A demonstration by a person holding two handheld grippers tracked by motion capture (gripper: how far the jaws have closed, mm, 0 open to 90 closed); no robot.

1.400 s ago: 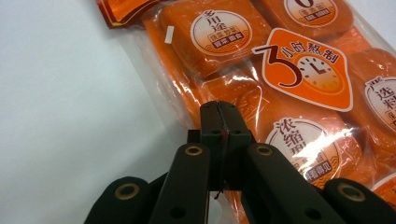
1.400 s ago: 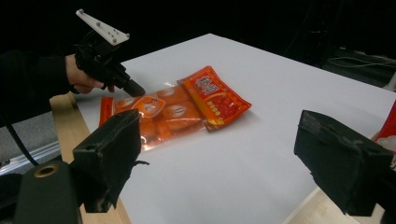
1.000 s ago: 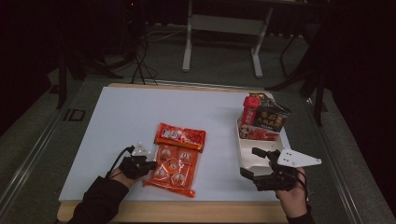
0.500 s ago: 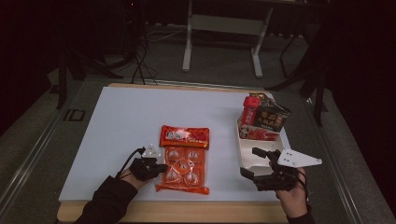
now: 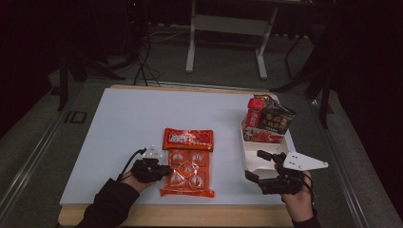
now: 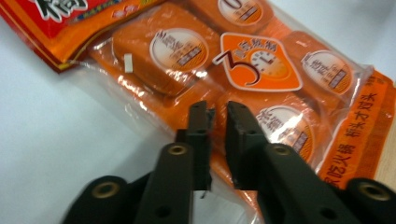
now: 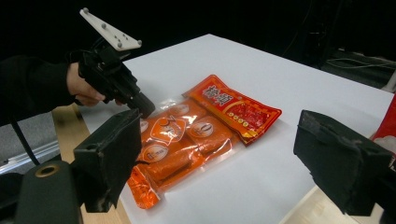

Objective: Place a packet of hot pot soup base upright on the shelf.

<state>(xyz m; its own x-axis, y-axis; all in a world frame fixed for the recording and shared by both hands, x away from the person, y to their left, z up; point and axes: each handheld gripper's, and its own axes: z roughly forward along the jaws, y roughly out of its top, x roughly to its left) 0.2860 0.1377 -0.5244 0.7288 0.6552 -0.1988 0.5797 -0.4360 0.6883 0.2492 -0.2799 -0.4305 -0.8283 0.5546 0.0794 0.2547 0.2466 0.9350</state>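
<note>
Since a second ago the orange snack pack slides toward the table's three o'clock and turns until its long axis runs twelve to six, red header at twelve. It lies flat on the white table, near the front edge and a little right of centre. At the pack's nine o'clock the left gripper sits at its clear edge; its jaws have just been opening, and in the left gripper view a narrow gap shows between them with the pack's film under the tips, so it looks let go. Nothing lies between pack and white tray at three o'clock, which holds dark and red packets. The right gripper, jaws spread wide and empty, hovers by the tray's near end.
</note>
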